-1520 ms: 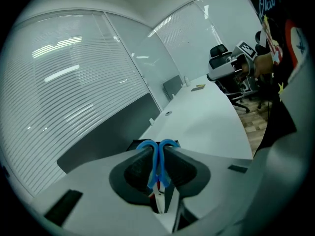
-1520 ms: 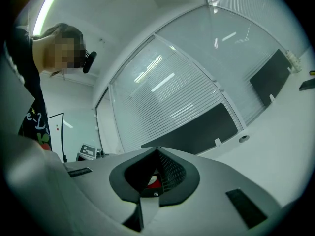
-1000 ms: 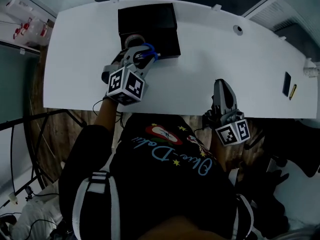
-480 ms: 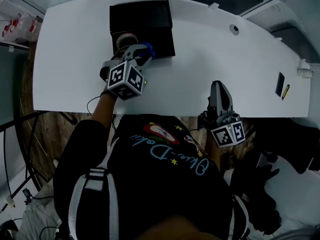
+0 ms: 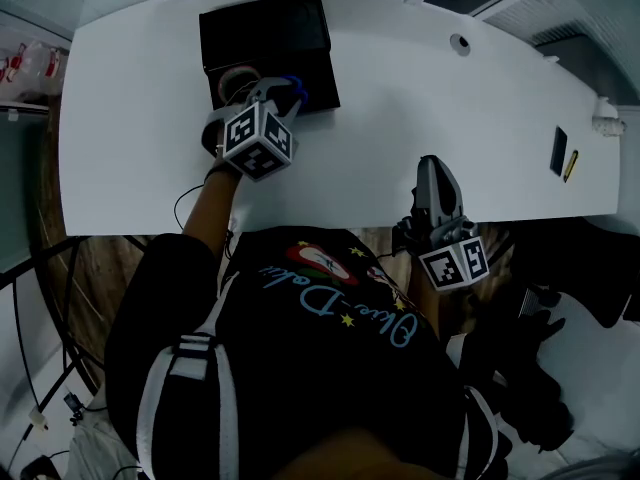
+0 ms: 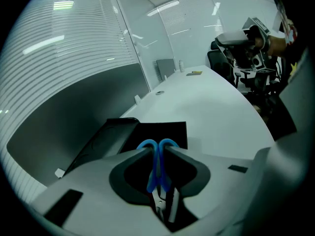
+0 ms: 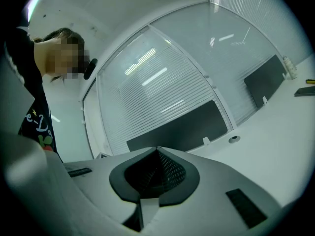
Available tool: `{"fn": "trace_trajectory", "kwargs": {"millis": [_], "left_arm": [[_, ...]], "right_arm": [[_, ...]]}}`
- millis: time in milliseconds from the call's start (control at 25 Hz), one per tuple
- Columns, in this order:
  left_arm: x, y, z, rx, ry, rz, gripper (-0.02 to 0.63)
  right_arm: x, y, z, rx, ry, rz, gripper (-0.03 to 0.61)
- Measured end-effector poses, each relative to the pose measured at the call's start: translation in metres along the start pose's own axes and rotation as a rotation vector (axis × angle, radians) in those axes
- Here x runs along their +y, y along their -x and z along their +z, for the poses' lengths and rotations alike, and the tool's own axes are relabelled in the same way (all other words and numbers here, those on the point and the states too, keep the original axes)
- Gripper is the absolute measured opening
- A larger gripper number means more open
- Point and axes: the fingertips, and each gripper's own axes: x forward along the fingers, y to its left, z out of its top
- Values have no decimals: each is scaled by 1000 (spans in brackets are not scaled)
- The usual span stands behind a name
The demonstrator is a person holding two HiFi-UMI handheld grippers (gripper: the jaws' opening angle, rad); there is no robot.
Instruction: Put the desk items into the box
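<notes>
The desk point(image 5: 400, 88) is viewed steeply downward from the person's head. The left gripper point(image 5: 268, 93) view is taken close along its jaws, tilted down over the box point(image 5: 265, 38) and along the desk. The right gripper point(image 5: 437, 163) view is aimed level across the desk toward the blinds point(image 7: 162, 82). Desk and box are shared by head and left views.

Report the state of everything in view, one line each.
Box: open.
Scissors: clamped by the blue handles, over box.
Left gripper: shut on scissors.
Right gripper: shut, empty.
Yellow pen-like item: lying outside box.
</notes>
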Motion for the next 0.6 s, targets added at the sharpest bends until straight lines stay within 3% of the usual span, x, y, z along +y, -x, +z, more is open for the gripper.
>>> {"fn": "trace_trajectory", "kwargs": {"millis": [360, 600], "left_arm": [[-7, -23, -9, 64, -17, -78, 104], [-10, -26, -12, 89, -3, -176, 107]], "right_arm": [[-9, 3, 1, -15, -1, -42, 29], [-7, -6, -3, -2, -12, -32, 30]]}}
